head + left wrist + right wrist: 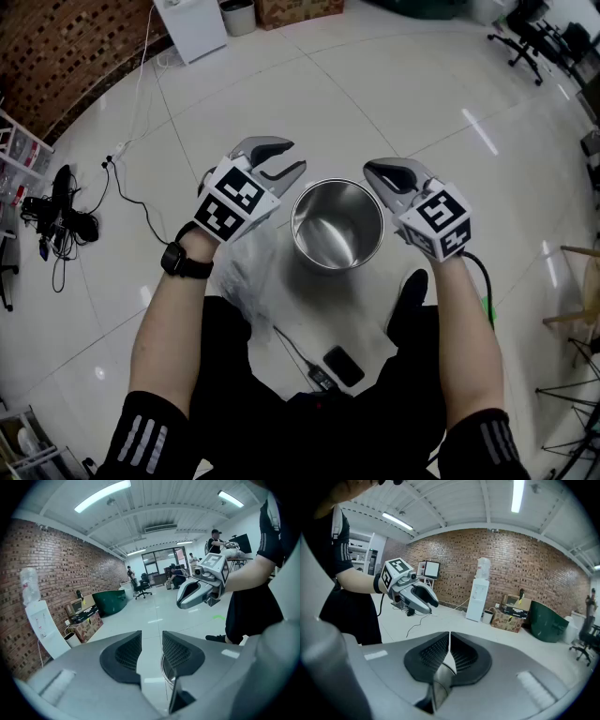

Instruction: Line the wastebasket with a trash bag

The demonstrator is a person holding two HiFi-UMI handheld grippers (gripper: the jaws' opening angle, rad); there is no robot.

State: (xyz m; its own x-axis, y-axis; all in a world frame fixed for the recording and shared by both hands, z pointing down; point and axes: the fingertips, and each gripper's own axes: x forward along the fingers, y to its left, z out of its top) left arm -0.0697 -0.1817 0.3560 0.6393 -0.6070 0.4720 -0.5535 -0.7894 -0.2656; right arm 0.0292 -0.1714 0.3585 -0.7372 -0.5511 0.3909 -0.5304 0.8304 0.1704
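A shiny metal wastebasket (337, 225) stands upright on the white tiled floor, with nothing inside. My left gripper (292, 157) hovers just left of its rim with the jaws open and nothing between them. In the left gripper view the basket rim (164, 665) shows through the gap between the jaws. My right gripper (372, 172) hangs at the rim's right side, shut, with nothing seen between the pads. The basket wall (438, 681) shows below the right gripper's jaws. A crumpled clear trash bag (246, 272) lies on the floor under my left wrist.
A phone (343, 366) on a cable lies by the person's feet. A white water dispenser (192, 28) stands by the brick wall, with a bin and boxes next to it. Loose cables (122, 183) run at the left. An office chair (530, 37) is at the far right.
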